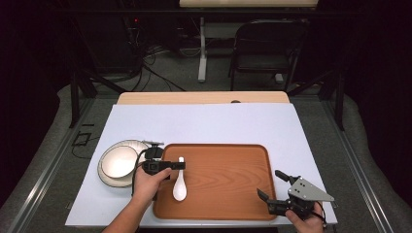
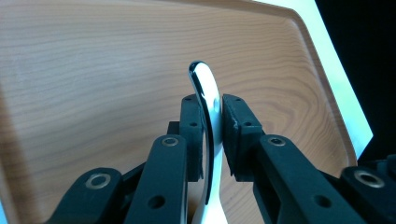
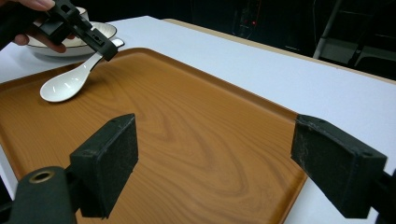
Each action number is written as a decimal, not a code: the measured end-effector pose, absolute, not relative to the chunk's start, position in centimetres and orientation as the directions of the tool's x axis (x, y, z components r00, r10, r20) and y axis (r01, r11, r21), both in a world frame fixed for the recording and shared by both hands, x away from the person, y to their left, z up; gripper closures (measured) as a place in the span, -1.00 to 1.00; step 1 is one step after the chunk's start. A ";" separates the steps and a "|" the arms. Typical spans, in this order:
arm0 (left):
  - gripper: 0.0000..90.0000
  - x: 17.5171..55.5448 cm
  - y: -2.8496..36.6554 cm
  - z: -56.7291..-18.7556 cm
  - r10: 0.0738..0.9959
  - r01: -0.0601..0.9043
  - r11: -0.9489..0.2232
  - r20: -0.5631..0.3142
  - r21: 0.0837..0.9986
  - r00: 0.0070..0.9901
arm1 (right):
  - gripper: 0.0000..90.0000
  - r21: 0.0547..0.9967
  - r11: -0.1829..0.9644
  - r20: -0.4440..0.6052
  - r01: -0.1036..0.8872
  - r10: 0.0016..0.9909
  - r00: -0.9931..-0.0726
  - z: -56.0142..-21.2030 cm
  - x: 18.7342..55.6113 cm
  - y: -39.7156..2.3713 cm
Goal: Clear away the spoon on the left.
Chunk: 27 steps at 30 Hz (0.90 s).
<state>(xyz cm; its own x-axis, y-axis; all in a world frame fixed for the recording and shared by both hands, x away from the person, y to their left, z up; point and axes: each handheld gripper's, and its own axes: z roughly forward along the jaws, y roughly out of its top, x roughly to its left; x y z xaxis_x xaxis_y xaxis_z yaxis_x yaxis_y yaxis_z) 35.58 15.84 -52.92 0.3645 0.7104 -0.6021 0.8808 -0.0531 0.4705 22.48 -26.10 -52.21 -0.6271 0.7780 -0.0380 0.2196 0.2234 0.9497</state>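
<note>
A white ceramic soup spoon (image 1: 180,187) lies at the left end of the brown wooden tray (image 1: 228,194), its bowl resting on the wood (image 3: 63,86). My left gripper (image 1: 179,165) reaches over the tray's left rim. Its two pads flank the raised handle (image 2: 208,88) very closely, with a thin gap at the right pad, so I read it as open. My right gripper (image 1: 268,182) hovers over the tray's near right corner. Its jaws stand wide open (image 3: 219,154) with nothing between them.
A white bowl with a dark rim (image 1: 118,161) stands on the pale mat (image 1: 204,124) just left of the tray. Most of the tray's surface (image 3: 187,140) is bare wood. A black chair (image 1: 267,46) and cables are on the floor beyond the table.
</note>
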 end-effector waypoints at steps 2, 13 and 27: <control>0.72 35.6 16.0 -53.1 0.717 0.882 -0.046 -0.599 0.468 0.356 | -0.68 0.950 0.224 -0.039 0.219 0.777 -0.628 -52.2 22.5 -26.1; 0.63 35.8 16.7 -54.6 0.721 0.898 -0.008 -0.620 0.439 0.309 | -0.68 0.949 0.225 -0.039 0.220 0.777 -0.628 -52.2 22.5 -26.1; 0.47 35.7 17.3 -55.0 0.742 0.903 0.008 -0.608 0.429 0.282 | -0.68 0.949 0.226 -0.041 0.218 0.777 -0.628 -52.2 22.5 -26.1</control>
